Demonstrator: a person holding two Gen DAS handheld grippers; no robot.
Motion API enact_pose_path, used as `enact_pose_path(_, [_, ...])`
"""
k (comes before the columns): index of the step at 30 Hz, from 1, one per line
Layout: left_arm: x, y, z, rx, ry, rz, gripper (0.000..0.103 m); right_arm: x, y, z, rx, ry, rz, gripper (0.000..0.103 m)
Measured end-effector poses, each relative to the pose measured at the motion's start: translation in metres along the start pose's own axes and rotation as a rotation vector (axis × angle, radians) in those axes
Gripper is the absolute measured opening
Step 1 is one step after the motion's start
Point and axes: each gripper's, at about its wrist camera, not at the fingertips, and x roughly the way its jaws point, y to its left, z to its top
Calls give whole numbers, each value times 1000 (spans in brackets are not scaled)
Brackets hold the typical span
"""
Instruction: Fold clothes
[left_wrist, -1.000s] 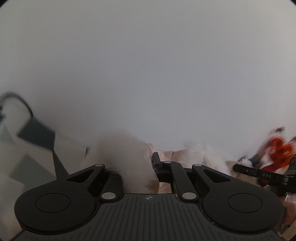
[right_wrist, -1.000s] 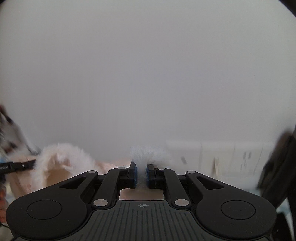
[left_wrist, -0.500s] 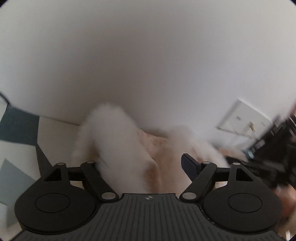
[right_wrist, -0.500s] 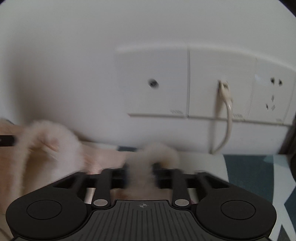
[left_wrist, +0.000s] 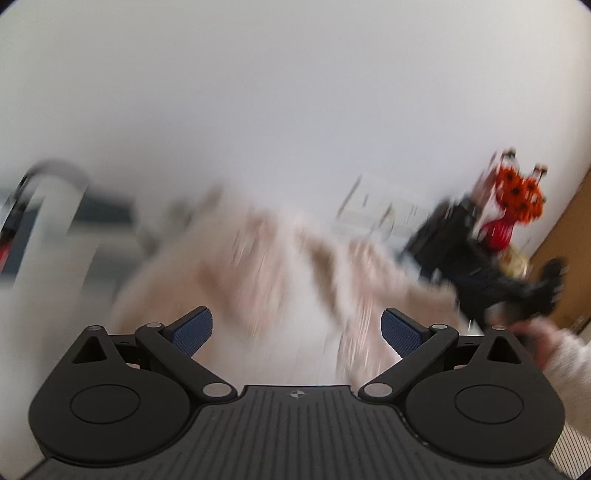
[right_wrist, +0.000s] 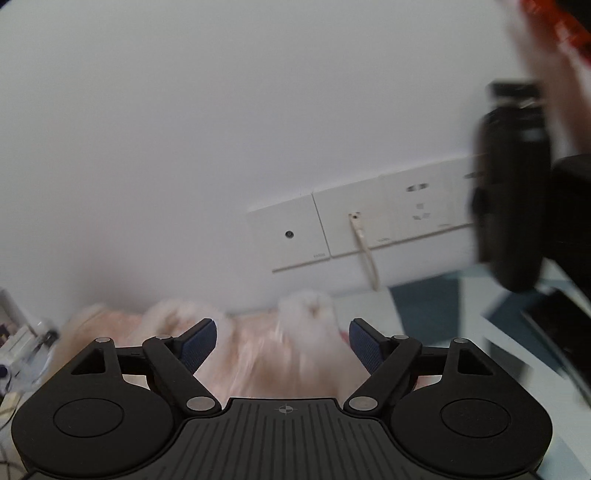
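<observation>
A fluffy pale pink and white garment (left_wrist: 266, 258) lies spread in front of my left gripper (left_wrist: 297, 328), blurred by motion. The left gripper stands open with its blue pads (left_wrist: 194, 328) wide apart and nothing between them. In the right wrist view the same fluffy garment (right_wrist: 280, 343) lies low against the wall, just beyond my right gripper (right_wrist: 282, 341). The right gripper is also open, and its blue pads (right_wrist: 365, 345) hold nothing. A black device (left_wrist: 476, 251) that looks like the right gripper, and a hand in a pale sleeve (left_wrist: 561, 358), show at the right of the left wrist view.
A white wall fills the background. A row of white wall sockets (right_wrist: 362, 225) with a cable (right_wrist: 365, 254) sits behind the garment. A teal and white patterned surface (right_wrist: 424, 295) lies under it. An orange and red ornament (left_wrist: 517, 199) stands far right. A blurred black object (right_wrist: 513, 192) hangs close on the right.
Both grippers were shut on the fluffy garment a second ago; both have opened and let it go. The garment now lies lower and spread out, and both cameras have swung.
</observation>
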Motion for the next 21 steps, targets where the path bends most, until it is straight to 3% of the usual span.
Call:
enact_pose_path(7, [-36, 7, -104, -86, 183, 8, 99, -133, 45, -71, 7, 55, -90, 78])
enact_pose_path(12, [-34, 3, -122, -93, 213, 6, 99, -186, 68, -120, 27, 86, -161, 78])
enact_pose_path(17, [-45, 5, -116, -62, 213, -39, 99, -248, 73, -120, 72, -4, -239, 78])
enact_pose_path(21, [-31, 3, -119, -58, 228, -9, 99, -273, 72, -122, 78, -18, -304, 80])
